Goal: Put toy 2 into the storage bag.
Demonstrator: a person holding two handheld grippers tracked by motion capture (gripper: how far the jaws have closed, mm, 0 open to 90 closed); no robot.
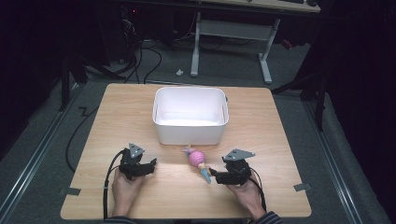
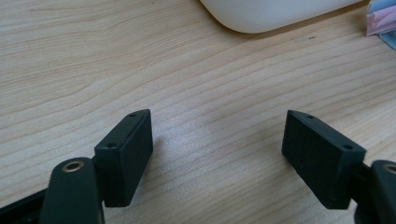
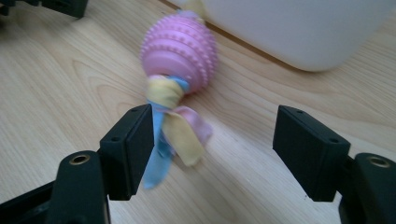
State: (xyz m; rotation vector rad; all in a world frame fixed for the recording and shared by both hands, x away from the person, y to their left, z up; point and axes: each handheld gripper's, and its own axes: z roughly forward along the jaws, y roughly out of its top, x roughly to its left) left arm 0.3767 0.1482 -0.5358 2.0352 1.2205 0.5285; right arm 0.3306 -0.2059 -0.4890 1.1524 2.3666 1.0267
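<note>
A pink studded ball toy (image 1: pixel 196 157) (image 3: pixel 180 53) with knotted yellow, blue and pink ribbon tails (image 3: pixel 175 133) lies on the wooden table (image 1: pixel 116 116), just in front of the white tub (image 1: pixel 190 115). My right gripper (image 1: pixel 215 174) (image 3: pixel 212 147) is open, its jaws on either side of the ribbon tails, the left jaw touching the blue strip. My left gripper (image 1: pixel 150 164) (image 2: pixel 217 156) rests open on bare wood to the left of the toy, with nothing between its jaws. A corner of the ribbons (image 2: pixel 382 21) shows at the far right of the left gripper view.
The white tub's rounded corner (image 2: pixel 275 14) (image 3: pixel 303 32) stands close ahead of both grippers. A desk frame (image 1: pixel 233 42) and cables are on the floor beyond the table's far edge.
</note>
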